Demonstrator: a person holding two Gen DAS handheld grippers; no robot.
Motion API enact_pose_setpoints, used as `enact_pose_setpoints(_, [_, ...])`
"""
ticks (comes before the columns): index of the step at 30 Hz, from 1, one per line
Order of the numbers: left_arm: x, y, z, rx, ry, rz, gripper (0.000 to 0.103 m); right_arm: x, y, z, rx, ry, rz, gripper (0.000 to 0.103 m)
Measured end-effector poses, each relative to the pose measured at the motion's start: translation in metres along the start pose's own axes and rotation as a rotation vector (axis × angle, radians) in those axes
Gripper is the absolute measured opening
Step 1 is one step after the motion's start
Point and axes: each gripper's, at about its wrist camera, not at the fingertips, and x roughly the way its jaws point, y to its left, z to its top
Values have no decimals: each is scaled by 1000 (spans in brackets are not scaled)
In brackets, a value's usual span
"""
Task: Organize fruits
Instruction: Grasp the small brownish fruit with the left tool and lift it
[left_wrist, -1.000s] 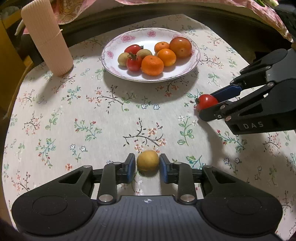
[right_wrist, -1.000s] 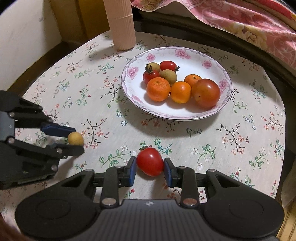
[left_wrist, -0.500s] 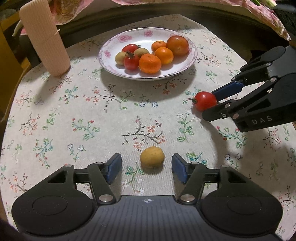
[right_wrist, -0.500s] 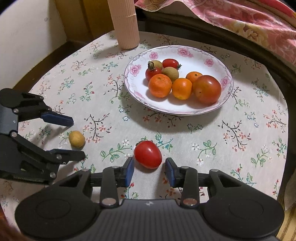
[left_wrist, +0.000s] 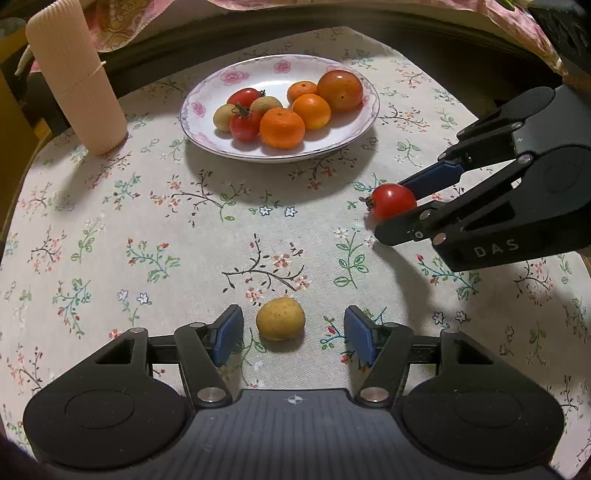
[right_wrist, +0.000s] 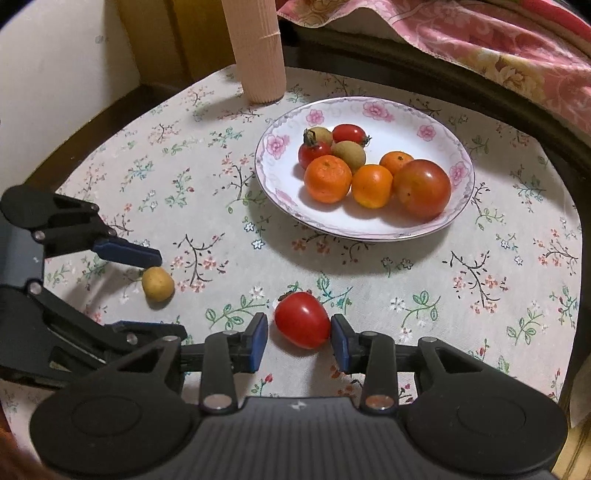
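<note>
We see our left gripper (left_wrist: 293, 334) built of matte black plastic: two round discs flank a dark ribbed centre panel marked with a small white crosshair. Angular black link arms carry silver screw heads, and each finger ends in a blue pad (left_wrist: 227, 332). Our right gripper (right_wrist: 297, 336) has the same build, with blue pads (right_wrist: 341, 341) and silver screws. From the left wrist view, its side housing bears white letters "DAS".

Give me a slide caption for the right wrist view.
Right gripper open around a tomato on the flowered tablecloth.
</note>
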Motion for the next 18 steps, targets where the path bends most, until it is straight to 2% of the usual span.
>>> enact_pose_setpoints(7, [-3,-5,1,16,-2,1,52,2,-2,1,22,4,1,36])
enact_pose_setpoints(9, [-3,-4,2,10,1,10,35,2,0,1,12,2,-9,34])
enact_pose_setpoints(18, [-3,-3,3,16,4,14,34,2,0,1,10,9,-13,33])
